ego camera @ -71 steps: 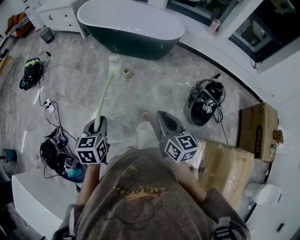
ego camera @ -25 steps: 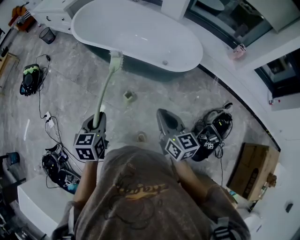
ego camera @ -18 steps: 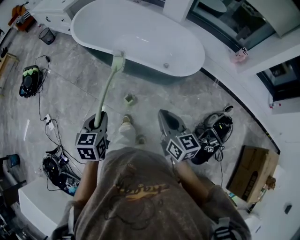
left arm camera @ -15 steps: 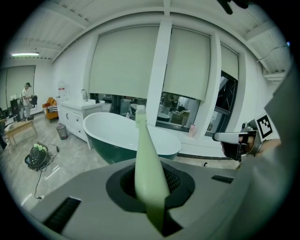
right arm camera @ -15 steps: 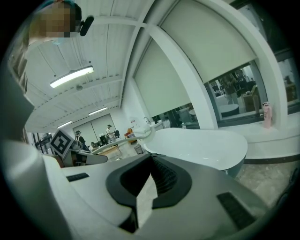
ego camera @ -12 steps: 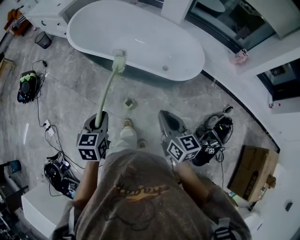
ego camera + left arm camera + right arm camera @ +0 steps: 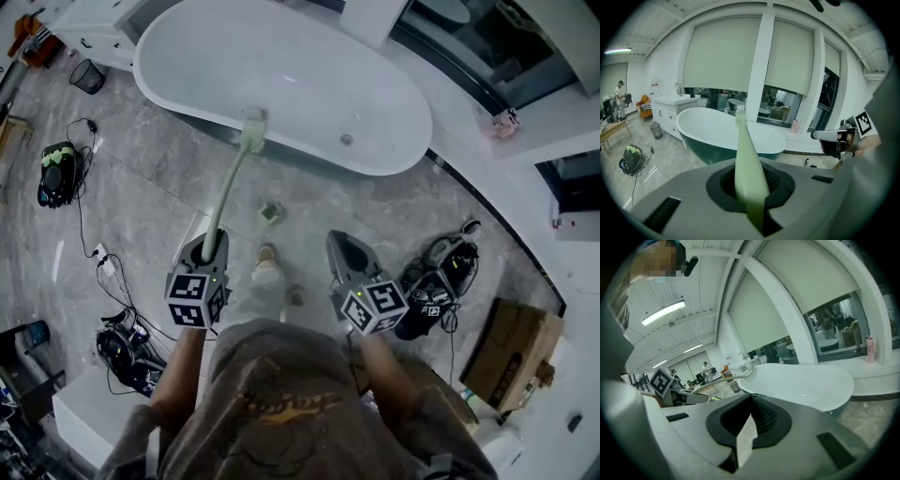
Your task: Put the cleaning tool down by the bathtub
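Head view
- left gripper [image 7: 214,248]: clenched on the butt of the cleaning tool [image 7: 231,181]. It points ahead and down towards the bathtub [image 7: 309,66].
- cleaning tool: a long pale green brush, held clear of the floor. It runs straight out from the left gripper's jaws. Its bristled head lies over the near rim of the bathtub; contact cannot be judged from above.
- right gripper [image 7: 341,244]: level with the left gripper and well apart from it. Its jaws are drawn to a point and carry nothing.
- small cup [image 7: 270,213]: on the floor ahead of the two grippers and between them; only this view shows it.

Left gripper view
- left gripper [image 7: 750,168]: the pads press on both sides of the green handle.
- cleaning tool [image 7: 743,145]: rises up the middle of the picture, its head beyond the tub's far rim.
- bathtub [image 7: 717,133]: a dark green outer wall shows under the white bowl.
- right gripper [image 7: 833,136]: off to the right, seen side-on.

Right gripper view
- right gripper [image 7: 751,400]: the jaw tips meet and nothing sits between them.
- bathtub [image 7: 806,383]: straight ahead of the jaws.
- left gripper [image 7: 693,398]: off to the left; the brush is not visible here.
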`<state>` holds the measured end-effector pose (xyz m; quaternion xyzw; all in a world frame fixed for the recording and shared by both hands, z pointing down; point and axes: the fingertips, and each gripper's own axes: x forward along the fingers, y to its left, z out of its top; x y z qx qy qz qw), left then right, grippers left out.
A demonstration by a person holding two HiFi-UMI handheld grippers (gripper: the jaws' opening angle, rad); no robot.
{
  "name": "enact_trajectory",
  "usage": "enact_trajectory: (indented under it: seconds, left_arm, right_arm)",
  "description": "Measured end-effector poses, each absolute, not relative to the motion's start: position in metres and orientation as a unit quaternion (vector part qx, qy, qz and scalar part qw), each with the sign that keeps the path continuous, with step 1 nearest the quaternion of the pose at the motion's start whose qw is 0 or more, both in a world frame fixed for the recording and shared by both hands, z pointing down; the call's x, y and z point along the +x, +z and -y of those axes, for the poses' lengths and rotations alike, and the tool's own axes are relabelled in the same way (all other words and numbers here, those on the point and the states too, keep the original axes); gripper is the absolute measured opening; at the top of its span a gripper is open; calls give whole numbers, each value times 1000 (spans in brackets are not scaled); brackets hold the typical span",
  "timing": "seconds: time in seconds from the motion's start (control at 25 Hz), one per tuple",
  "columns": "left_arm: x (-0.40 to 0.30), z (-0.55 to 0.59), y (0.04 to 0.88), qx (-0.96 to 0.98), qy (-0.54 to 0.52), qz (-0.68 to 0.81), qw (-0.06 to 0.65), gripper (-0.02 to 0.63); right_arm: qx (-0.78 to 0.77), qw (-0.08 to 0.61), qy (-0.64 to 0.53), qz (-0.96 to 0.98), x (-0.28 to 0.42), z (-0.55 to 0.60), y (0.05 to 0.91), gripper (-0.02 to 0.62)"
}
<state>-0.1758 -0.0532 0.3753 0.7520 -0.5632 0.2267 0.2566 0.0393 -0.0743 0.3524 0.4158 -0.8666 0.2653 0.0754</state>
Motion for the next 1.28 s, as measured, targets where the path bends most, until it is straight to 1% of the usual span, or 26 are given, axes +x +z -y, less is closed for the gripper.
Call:
enact_trajectory:
  seconds: [0.4, 0.64, 1.28]
  left_arm:
    - [-177, 69, 440, 752, 250, 545, 275, 25]
    - [-176, 68, 491, 750, 268, 532, 287, 25]
    - [-186, 51, 611, 745, 297, 503, 321, 25]
  right_arm:
    - [422, 93, 273, 859, 40, 94, 406, 0]
    - [424, 108, 289, 852, 39, 97, 453, 0]
    - [411, 133, 307, 848, 12, 103, 554, 0]
